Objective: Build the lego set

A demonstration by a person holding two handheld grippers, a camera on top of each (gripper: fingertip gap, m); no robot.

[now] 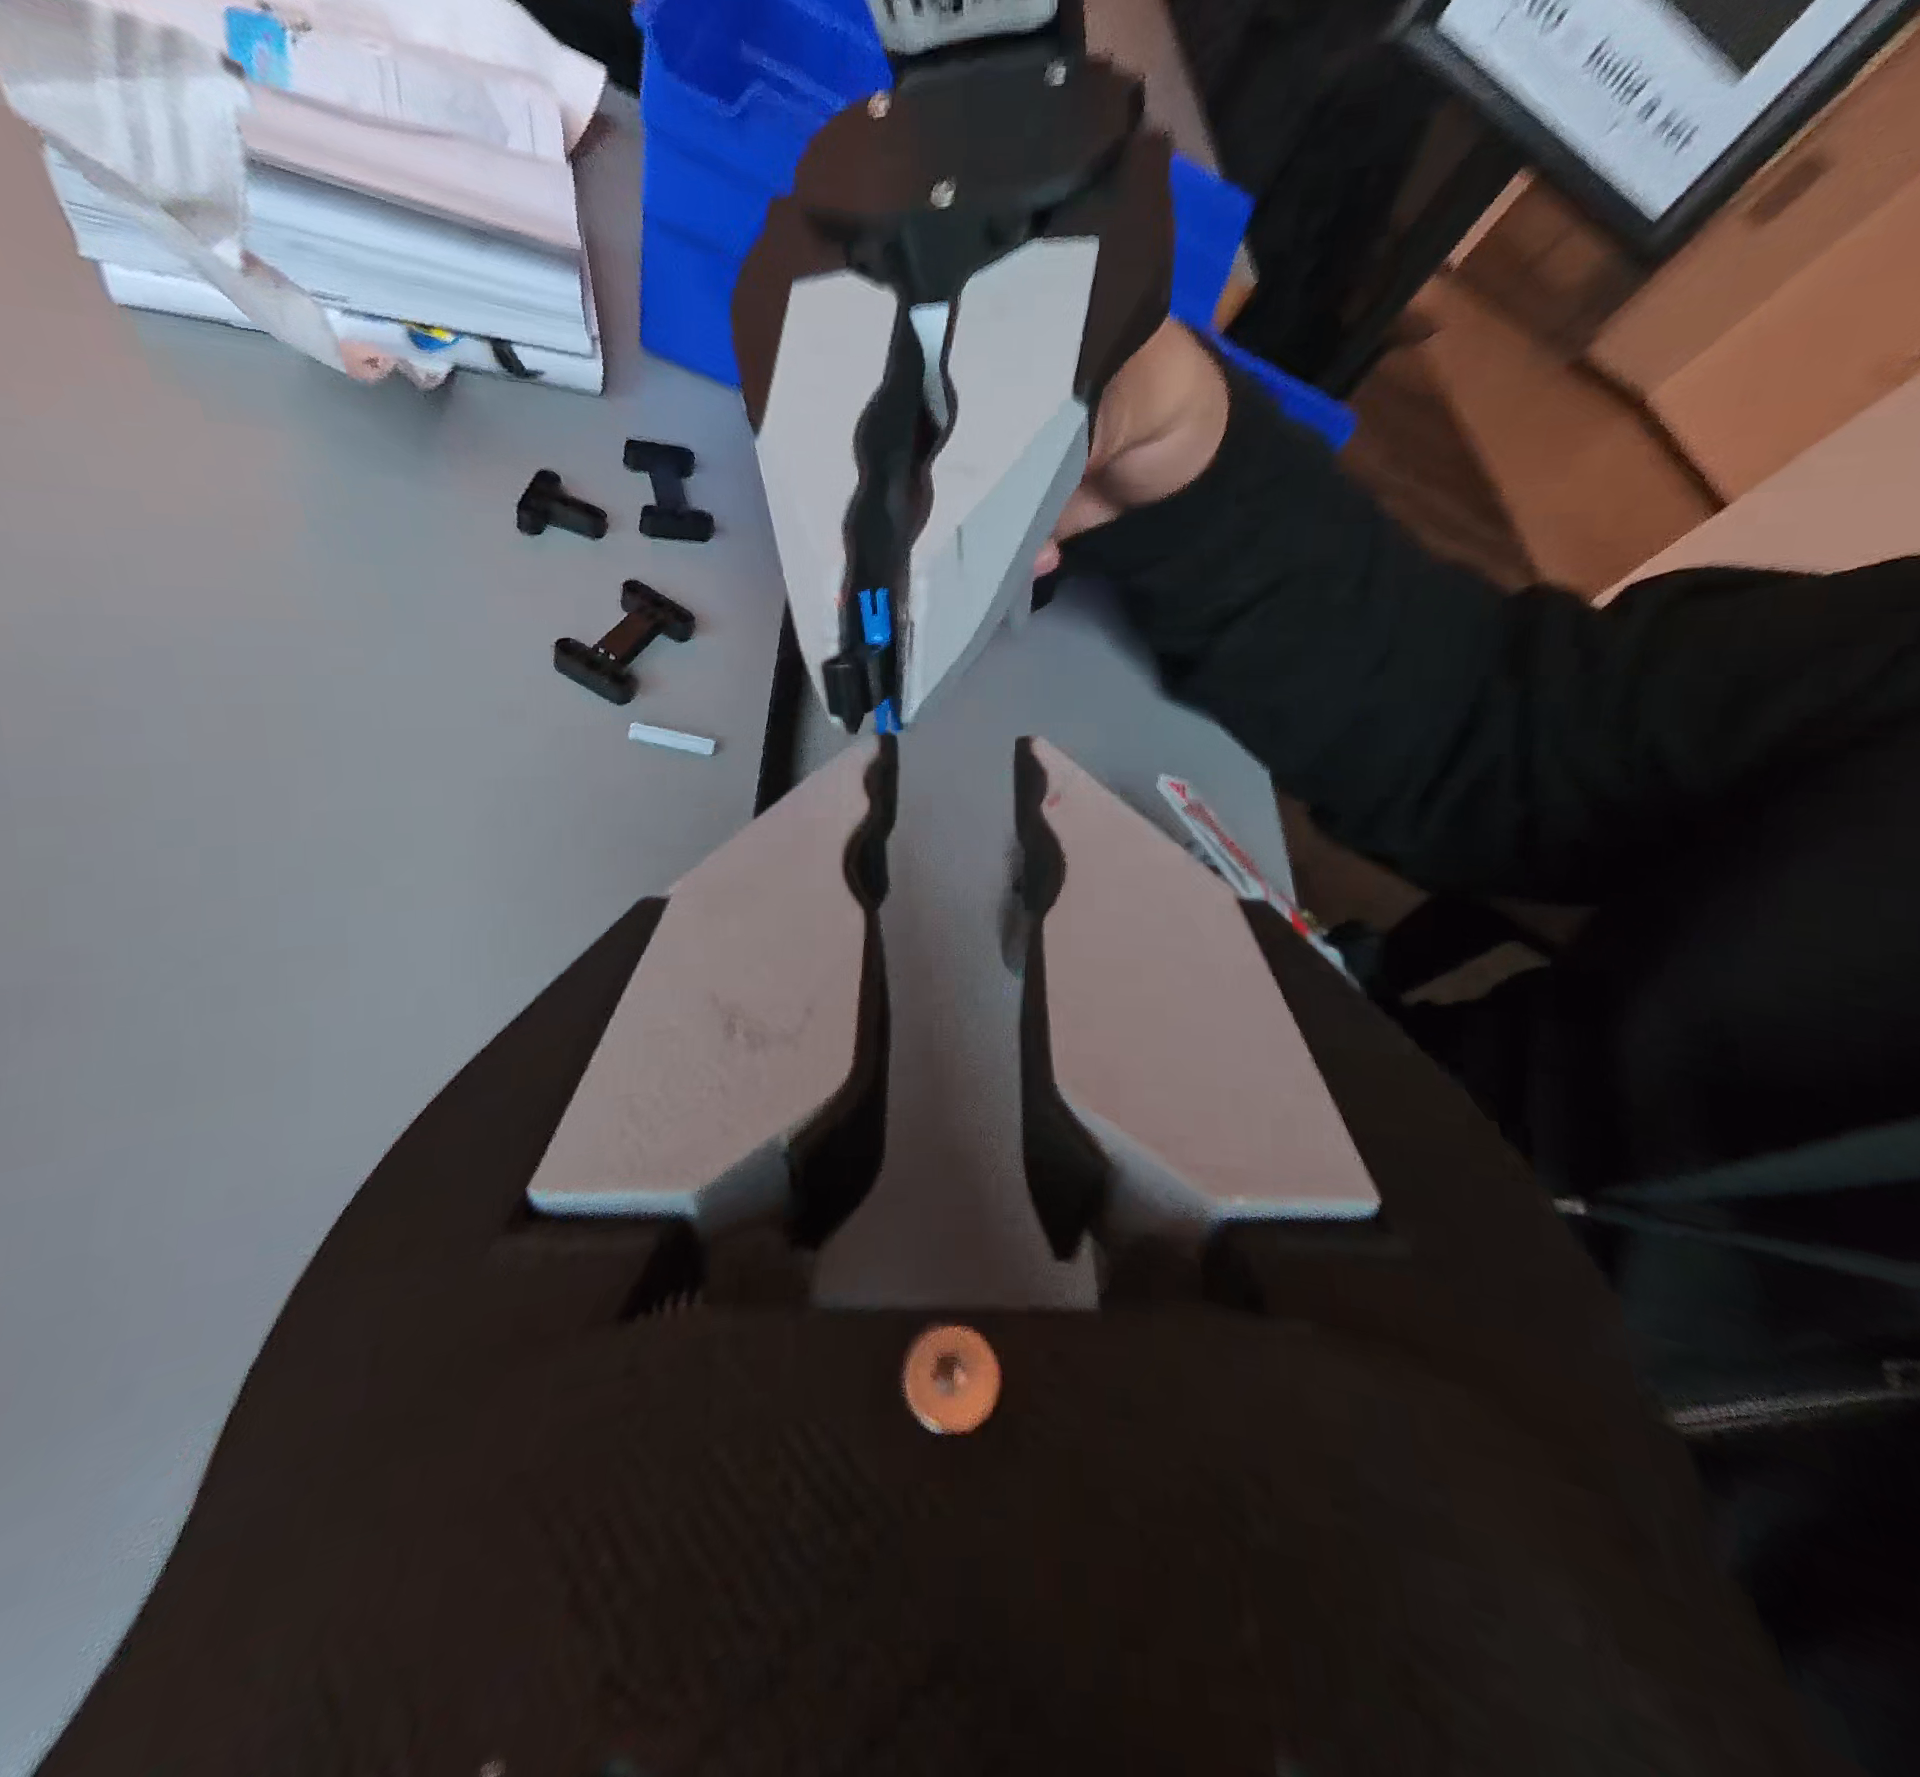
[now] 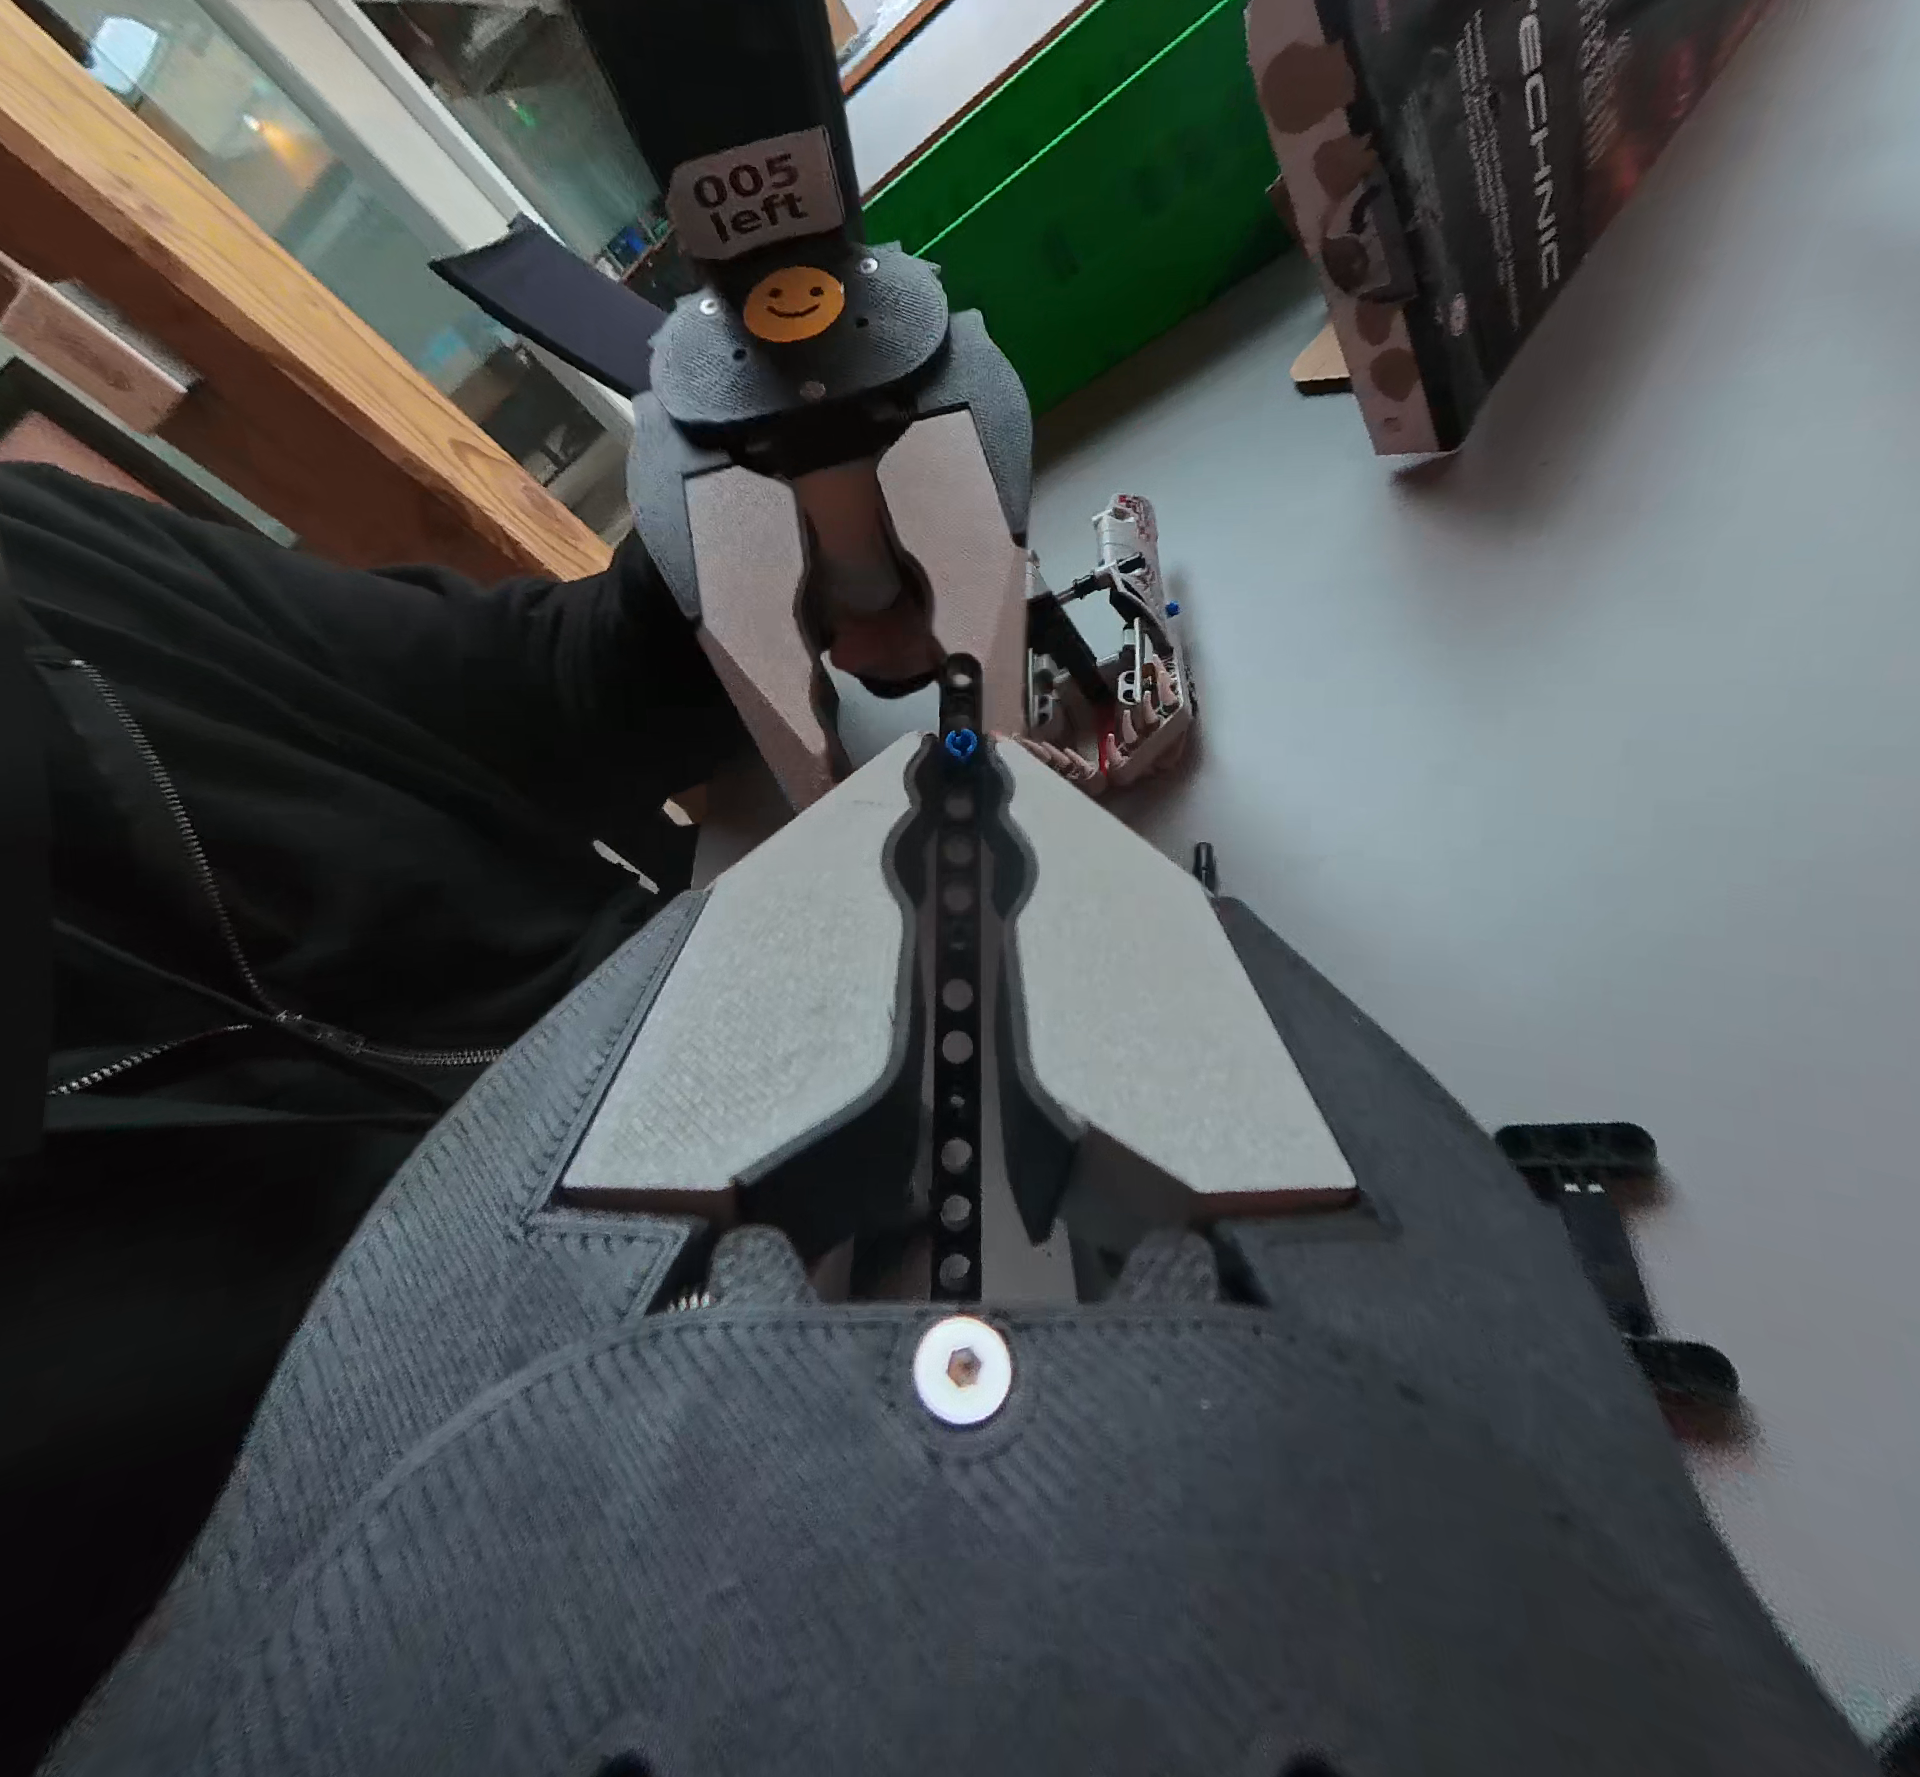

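My right gripper (image 2: 961,753) is shut on a long black holed beam (image 2: 956,1000) that runs along between its fingers. A blue pin (image 2: 959,743) sits in the beam near the fingertips, and the beam end pokes out beyond them. In the left wrist view the right gripper (image 1: 873,704) points tip to tip at mine, with the blue pin (image 1: 871,621) and the black beam end (image 1: 847,683) showing at its tip. My left gripper (image 1: 956,756) is open and empty, its fingertips just short of the beam end. It also shows in the right wrist view (image 2: 899,688).
Three black H-shaped pieces (image 1: 623,641) and a small grey axle (image 1: 672,740) lie on the grey table (image 1: 260,792). A blue bin (image 1: 748,117) and a stack of booklets (image 1: 312,200) stand behind. A partly built white model (image 2: 1122,647), the set's box (image 2: 1507,148) and black frame pieces (image 2: 1600,1208) are at the right. Both grippers' tips are close together, under 4 cm apart.
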